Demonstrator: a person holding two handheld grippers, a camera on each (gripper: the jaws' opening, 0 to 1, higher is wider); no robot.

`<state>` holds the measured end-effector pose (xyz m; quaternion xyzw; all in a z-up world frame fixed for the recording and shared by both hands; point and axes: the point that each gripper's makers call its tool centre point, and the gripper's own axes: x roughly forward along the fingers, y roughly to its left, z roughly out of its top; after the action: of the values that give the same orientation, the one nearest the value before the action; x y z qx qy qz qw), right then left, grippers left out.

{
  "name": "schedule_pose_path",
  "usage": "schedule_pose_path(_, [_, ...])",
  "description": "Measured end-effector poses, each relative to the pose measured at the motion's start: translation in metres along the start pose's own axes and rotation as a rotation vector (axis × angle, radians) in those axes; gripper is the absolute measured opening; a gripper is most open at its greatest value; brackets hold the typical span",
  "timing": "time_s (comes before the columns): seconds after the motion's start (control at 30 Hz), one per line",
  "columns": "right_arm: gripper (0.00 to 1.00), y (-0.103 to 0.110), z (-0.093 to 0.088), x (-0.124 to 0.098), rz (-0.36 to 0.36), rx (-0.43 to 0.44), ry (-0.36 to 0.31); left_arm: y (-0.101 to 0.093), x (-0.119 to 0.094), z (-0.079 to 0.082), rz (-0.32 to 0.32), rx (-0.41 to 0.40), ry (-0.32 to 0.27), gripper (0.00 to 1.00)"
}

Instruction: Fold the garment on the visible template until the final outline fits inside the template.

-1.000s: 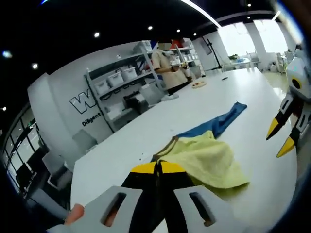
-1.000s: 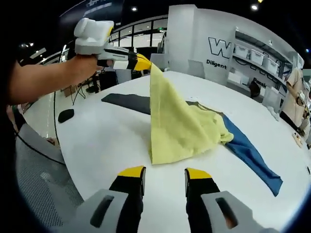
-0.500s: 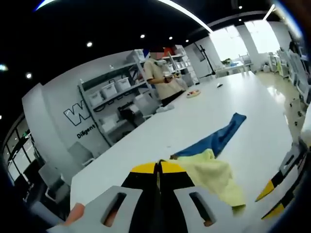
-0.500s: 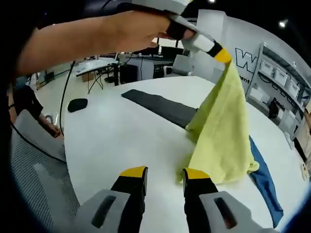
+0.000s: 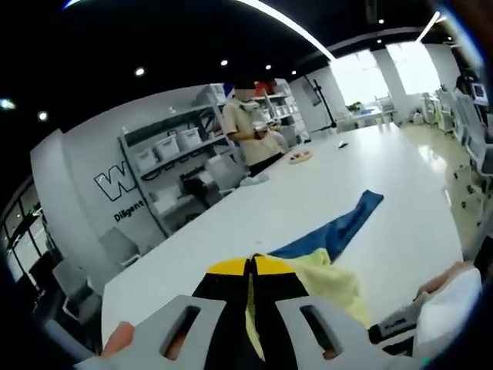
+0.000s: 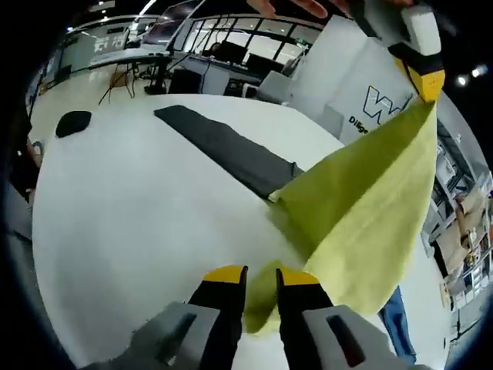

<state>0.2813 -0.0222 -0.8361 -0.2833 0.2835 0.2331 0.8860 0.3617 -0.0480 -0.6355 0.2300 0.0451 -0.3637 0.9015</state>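
Hidden and cut-off parts

My yellow garment covers the dark template's far end; the blue cloth runs off the right gripper view's edge.

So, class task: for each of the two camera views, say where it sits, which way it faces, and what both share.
Left gripper view: rides the left claw, shut on the yellow garment, facing across the white table to shelves; a fingertip shows at the bottom.
Right gripper view: rides the right claw, its tips at the garment's lower edge, looking up at the left claw lifting a corner.
Shared: garment, table, blue cloth.
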Motion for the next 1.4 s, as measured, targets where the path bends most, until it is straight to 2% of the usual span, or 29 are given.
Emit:
schedule_pose_path(0.13, [0.11, -0.003, -0.004, 0.009, -0.014, 0.004, 0.026, 0.000, -0.001, 0.000, -0.002, -0.002, -0.002, 0.00])
schedule_pose_path(0.23, [0.14, -0.005, -0.008, 0.014, -0.008, 0.081, 0.037, 0.002, 0.000, 0.000, -0.001, -0.007, 0.000, 0.00])
schedule_pose_path(0.27, [0.11, -0.003, 0.005, 0.012, -0.011, 0.031, -0.033, 0.003, 0.000, 0.000, -0.001, -0.010, 0.002, 0.00])
schedule_pose_path(0.33, [0.11, 0.004, 0.010, 0.012, -0.018, -0.060, -0.037, 0.003, 0.000, 0.000, -0.003, -0.015, -0.003, 0.00])
schedule_pose_path(0.4, [0.13, 0.010, 0.004, 0.016, 0.002, -0.013, -0.011, 0.003, 0.001, -0.001, -0.004, -0.017, -0.003, 0.00])
schedule_pose_path(0.47, [0.17, 0.002, -0.005, 0.020, -0.028, 0.006, 0.018, 0.004, 0.001, -0.001, 0.000, -0.026, -0.003, 0.00])
schedule_pose_path(0.57, [0.18, -0.008, -0.022, 0.021, -0.046, 0.039, 0.061, 0.006, 0.000, -0.001, 0.005, -0.043, -0.007, 0.00])
schedule_pose_path(0.6, [0.17, -0.008, -0.023, 0.019, -0.050, 0.086, 0.054, 0.006, 0.000, -0.001, 0.006, -0.046, -0.009, 0.00])
schedule_pose_path(0.67, [0.19, -0.008, -0.022, 0.021, -0.040, 0.083, 0.049, 0.006, 0.000, -0.001, 0.006, -0.055, -0.014, 0.00])
schedule_pose_path(0.73, [0.16, -0.010, -0.022, 0.021, -0.043, 0.095, 0.055, 0.005, 0.000, -0.002, 0.006, -0.059, -0.013, 0.00])
schedule_pose_path(0.8, [0.10, -0.006, -0.025, 0.025, -0.012, 0.235, 0.058, 0.004, 0.000, -0.005, 0.006, -0.067, -0.009, 0.00])
schedule_pose_path(0.93, [0.04, -0.006, -0.027, 0.026, -0.001, 0.229, 0.050, 0.007, -0.002, -0.004, 0.013, -0.071, -0.011, 0.00])
schedule_pose_path(0.97, [0.03, -0.005, -0.027, 0.025, 0.010, 0.267, 0.051, 0.008, -0.002, -0.004, 0.018, -0.073, -0.011, 0.00])
schedule_pose_path(1.1, [0.00, -0.011, -0.032, 0.022, 0.002, 0.270, 0.045, 0.013, -0.004, -0.007, 0.031, -0.074, -0.002, 0.00])
schedule_pose_path(1.13, [0.00, -0.012, -0.034, 0.018, 0.011, 0.293, 0.040, 0.016, -0.005, -0.008, 0.038, -0.075, 0.001, 0.00])
schedule_pose_path(1.27, [0.00, -0.011, -0.042, 0.007, 0.042, 0.277, 0.049, 0.019, -0.008, -0.014, 0.052, -0.079, 0.016, 0.00])
schedule_pose_path(1.4, [0.00, -0.012, -0.049, -0.015, 0.072, 0.171, 0.040, 0.020, -0.013, -0.021, 0.061, -0.079, 0.028, 0.00])
